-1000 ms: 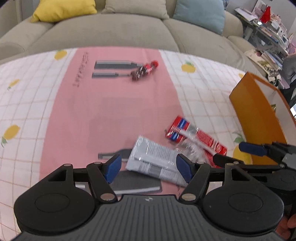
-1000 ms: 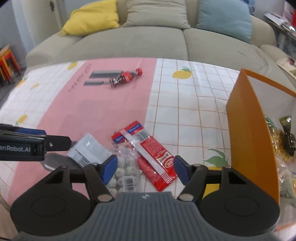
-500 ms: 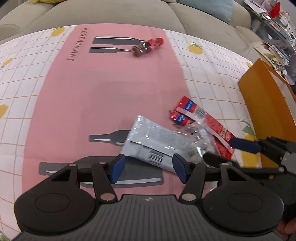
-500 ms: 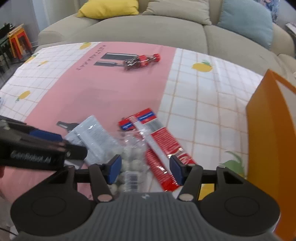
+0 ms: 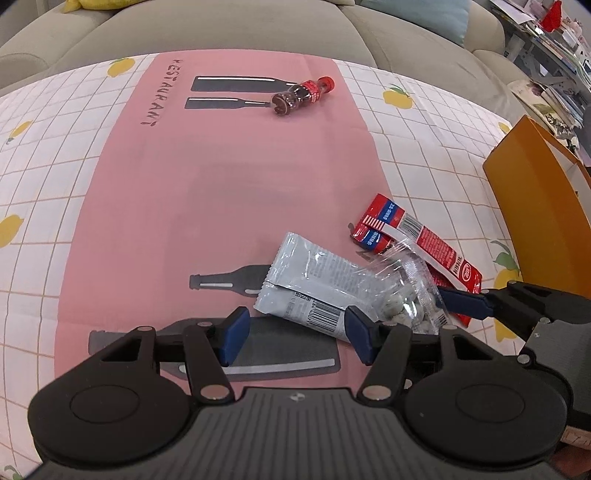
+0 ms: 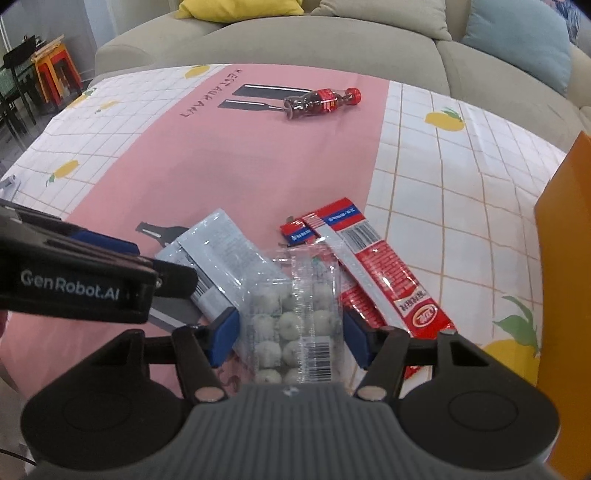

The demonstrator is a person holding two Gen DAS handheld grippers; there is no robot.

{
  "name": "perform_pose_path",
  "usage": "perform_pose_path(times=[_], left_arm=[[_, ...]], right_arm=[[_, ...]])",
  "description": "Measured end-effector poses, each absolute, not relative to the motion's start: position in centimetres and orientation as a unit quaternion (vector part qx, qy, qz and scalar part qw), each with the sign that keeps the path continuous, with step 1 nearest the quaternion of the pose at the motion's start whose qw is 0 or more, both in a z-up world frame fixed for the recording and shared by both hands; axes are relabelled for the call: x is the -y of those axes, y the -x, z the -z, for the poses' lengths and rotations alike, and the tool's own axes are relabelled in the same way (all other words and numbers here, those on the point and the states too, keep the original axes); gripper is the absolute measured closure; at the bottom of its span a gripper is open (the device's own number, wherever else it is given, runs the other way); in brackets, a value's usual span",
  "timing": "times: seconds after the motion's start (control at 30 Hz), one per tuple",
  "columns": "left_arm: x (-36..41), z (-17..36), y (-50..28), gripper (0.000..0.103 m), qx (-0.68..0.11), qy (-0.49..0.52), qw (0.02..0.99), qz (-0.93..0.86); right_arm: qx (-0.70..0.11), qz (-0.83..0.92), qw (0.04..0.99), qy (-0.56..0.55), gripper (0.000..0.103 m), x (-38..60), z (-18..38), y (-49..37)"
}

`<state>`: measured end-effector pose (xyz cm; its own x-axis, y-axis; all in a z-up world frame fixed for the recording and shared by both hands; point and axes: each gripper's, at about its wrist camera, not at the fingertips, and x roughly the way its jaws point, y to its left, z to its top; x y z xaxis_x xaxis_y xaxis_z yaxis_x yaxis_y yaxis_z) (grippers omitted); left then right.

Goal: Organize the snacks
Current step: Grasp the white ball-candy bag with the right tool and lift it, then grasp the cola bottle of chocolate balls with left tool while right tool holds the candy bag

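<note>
Three snacks lie in a heap on the pink cloth: a silver packet point(image 5: 314, 280) point(image 6: 221, 251), a clear bag of white sweets point(image 5: 402, 295) point(image 6: 295, 317) and a red packet point(image 5: 424, 247) point(image 6: 376, 269). My left gripper point(image 5: 297, 334) point(image 6: 159, 262) hangs low over the silver packet's near end. Its jaws stand apart and a small gap shows at the left pad. My right gripper point(image 6: 291, 336) straddles the clear bag, with its pads close beside the bag's edges and no squeeze visible. One of its fingers point(image 5: 461, 301) shows in the left wrist view. A small cola bottle point(image 5: 301, 94) point(image 6: 321, 99) lies far back.
An orange box point(image 5: 535, 206) point(image 6: 565, 258) stands open at the right edge with snacks inside. The tablecloth point(image 5: 221, 184) is pink in the middle and white-checked with lemons at the sides. A grey sofa point(image 5: 258, 26) runs behind it, and stools point(image 6: 51, 70) stand at the far left.
Both grippers have come down closer to the heap and tilted further down, and their jaws have narrowed. The clear bag now lies between the right pads. The snacks have not moved.
</note>
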<state>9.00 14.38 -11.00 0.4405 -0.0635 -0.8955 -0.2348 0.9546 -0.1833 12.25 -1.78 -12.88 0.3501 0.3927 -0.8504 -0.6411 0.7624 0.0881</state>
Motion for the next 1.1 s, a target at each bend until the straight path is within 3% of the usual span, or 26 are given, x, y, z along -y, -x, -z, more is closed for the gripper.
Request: perform_pose_path(times=[0.2,0.67,1.1], left_arm=[[-14.3,10.7,-10.0,0.034,-0.526,0.116,0.842,-0.038],[-15.1,7.6,-18.0,0.030,-0.441,-0.036,0.896,0.040],[-15.1,12.6,-28.0,0.031,-0.439,-0.088,0.892,0.059]], right_arm=[[-0.468,-0.329,0.809,0.133,0.053,1.8,12.7,-12.2],[-0.448,-0.273,0.847,0.080,0.054,3.9,9.9,-19.9],[-0.482,-0.219,0.847,0.048,0.053,4.9,13.9,-27.0]])
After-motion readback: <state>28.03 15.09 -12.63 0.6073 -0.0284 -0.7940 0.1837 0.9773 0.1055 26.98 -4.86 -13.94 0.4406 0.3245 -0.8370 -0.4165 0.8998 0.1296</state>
